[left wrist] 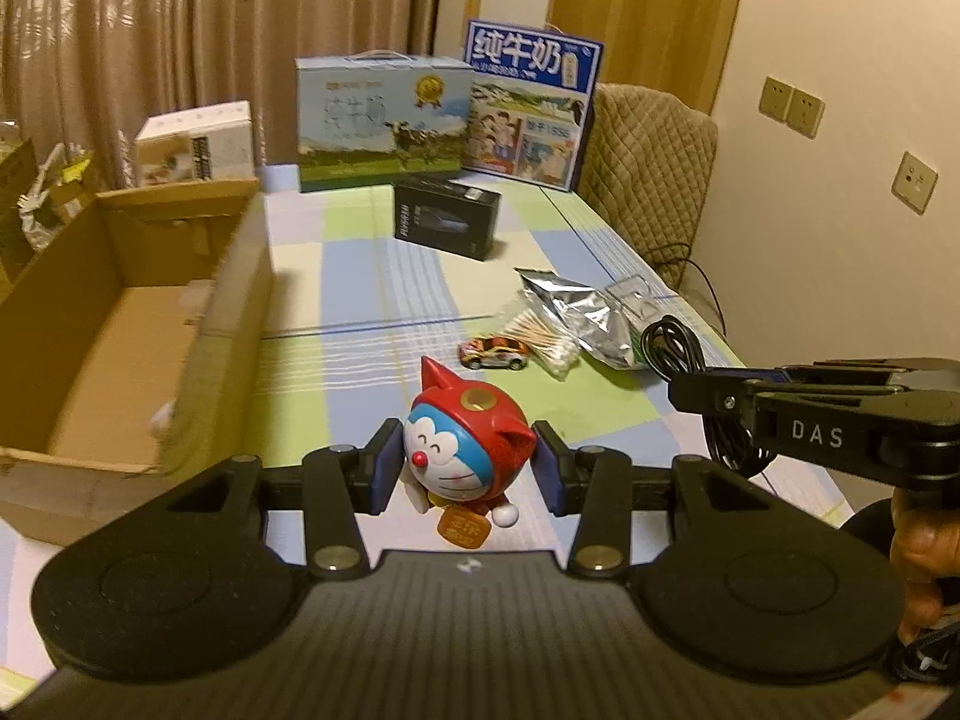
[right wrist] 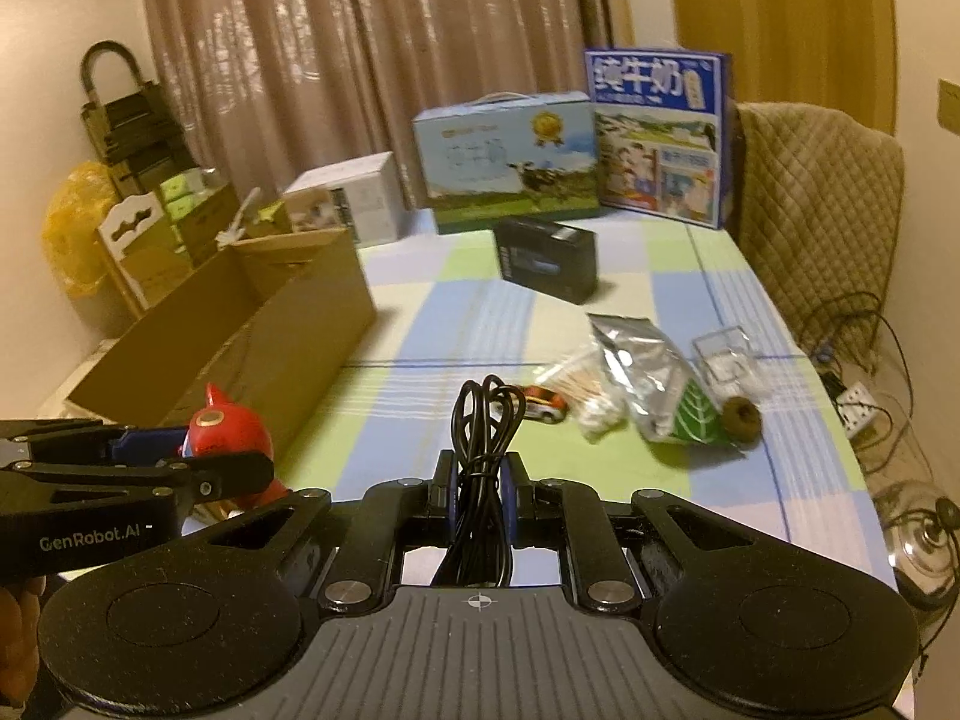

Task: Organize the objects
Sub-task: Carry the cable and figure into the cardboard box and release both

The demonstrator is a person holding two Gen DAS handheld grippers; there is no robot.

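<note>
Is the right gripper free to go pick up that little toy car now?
Probably not yet. The right gripper is shut on a coiled black cable, so it has no free grip. The toy car lies just ahead on the table, with nothing blocking the way.

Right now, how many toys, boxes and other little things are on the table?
Toys: 2, the cat figure in the left gripper and the toy car.
Boxes: 5, cardboard box, white box, two milk cartons, black box.
Bags: 3, foil, cotton swabs, clear.
Cables: 1, in the right gripper.
Total: 11.

Dim warm indoor light, fisheye-warped edges.
</note>
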